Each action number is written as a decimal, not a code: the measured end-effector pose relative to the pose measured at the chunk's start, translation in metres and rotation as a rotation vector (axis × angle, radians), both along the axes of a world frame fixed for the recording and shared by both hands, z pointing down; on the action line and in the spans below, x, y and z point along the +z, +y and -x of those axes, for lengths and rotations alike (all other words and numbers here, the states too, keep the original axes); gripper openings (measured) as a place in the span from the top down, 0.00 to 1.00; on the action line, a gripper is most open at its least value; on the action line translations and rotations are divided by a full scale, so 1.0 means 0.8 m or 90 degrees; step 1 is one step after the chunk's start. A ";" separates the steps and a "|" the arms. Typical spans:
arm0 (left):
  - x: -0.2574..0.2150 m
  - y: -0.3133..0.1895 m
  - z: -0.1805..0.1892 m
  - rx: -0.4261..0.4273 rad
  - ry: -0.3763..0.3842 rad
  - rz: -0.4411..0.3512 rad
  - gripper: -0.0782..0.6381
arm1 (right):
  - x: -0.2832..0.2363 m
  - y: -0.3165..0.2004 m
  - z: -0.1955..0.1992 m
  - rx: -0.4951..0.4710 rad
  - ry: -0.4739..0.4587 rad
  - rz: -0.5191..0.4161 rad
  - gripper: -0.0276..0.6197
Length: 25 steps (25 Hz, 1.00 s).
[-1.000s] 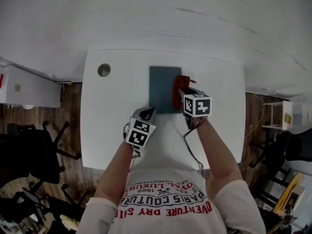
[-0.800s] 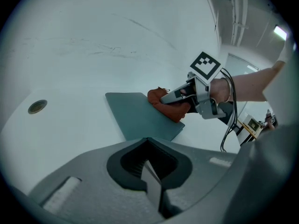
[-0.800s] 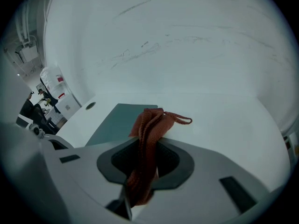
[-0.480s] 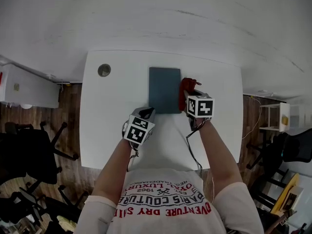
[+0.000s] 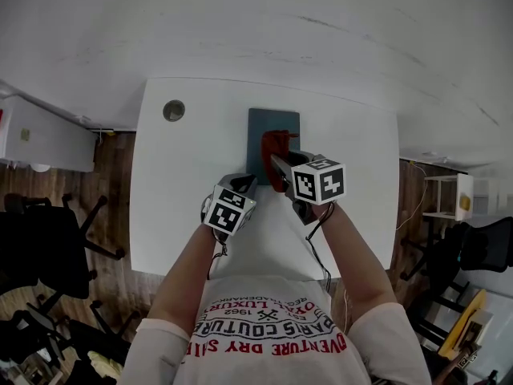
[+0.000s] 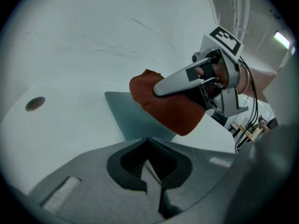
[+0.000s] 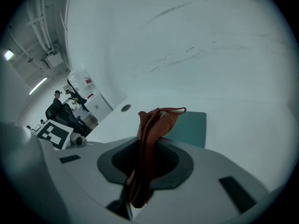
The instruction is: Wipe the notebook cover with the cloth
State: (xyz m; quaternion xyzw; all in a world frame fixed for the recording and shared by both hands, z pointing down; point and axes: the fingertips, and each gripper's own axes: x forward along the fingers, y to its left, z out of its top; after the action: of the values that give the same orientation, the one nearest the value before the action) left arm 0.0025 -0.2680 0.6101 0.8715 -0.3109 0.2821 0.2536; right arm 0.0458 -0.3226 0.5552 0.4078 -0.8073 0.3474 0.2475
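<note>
A dark teal notebook (image 5: pixel 276 123) lies flat at the middle of the white table (image 5: pixel 176 199). My right gripper (image 5: pixel 278 165) is shut on a rust-red cloth (image 5: pixel 275 149), which hangs over the notebook's near half. In the right gripper view the cloth (image 7: pixel 148 139) stands pinched between the jaws with the notebook (image 7: pixel 190 127) behind it. My left gripper (image 5: pixel 244 184) sits by the notebook's near left corner, jaws shut with nothing between them. The left gripper view shows the cloth (image 6: pixel 168 107) and the notebook (image 6: pixel 134 121) just ahead.
A round grey cable hole (image 5: pixel 174 110) is set in the table's far left corner. Black office chairs (image 5: pixel 48 247) stand on the wooden floor at the left. A white cabinet (image 5: pixel 40 139) is beside the table's left side.
My right gripper has carried the cloth leftward from the notebook's right edge onto its cover. The left gripper has stayed in place.
</note>
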 end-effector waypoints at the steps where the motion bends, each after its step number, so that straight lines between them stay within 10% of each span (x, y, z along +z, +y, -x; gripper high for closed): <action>1: 0.000 0.000 0.000 0.001 0.001 0.001 0.88 | 0.003 0.004 0.009 -0.012 -0.003 0.005 0.83; 25: 0.003 0.001 0.004 0.010 -0.002 0.011 0.88 | 0.069 0.027 0.011 -0.014 0.043 0.037 0.82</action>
State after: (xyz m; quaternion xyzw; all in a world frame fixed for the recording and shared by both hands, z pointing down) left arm -0.0003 -0.2671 0.6125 0.8711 -0.3023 0.2884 0.2583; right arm 0.0366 -0.3014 0.6105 0.4028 -0.7927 0.3539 0.2902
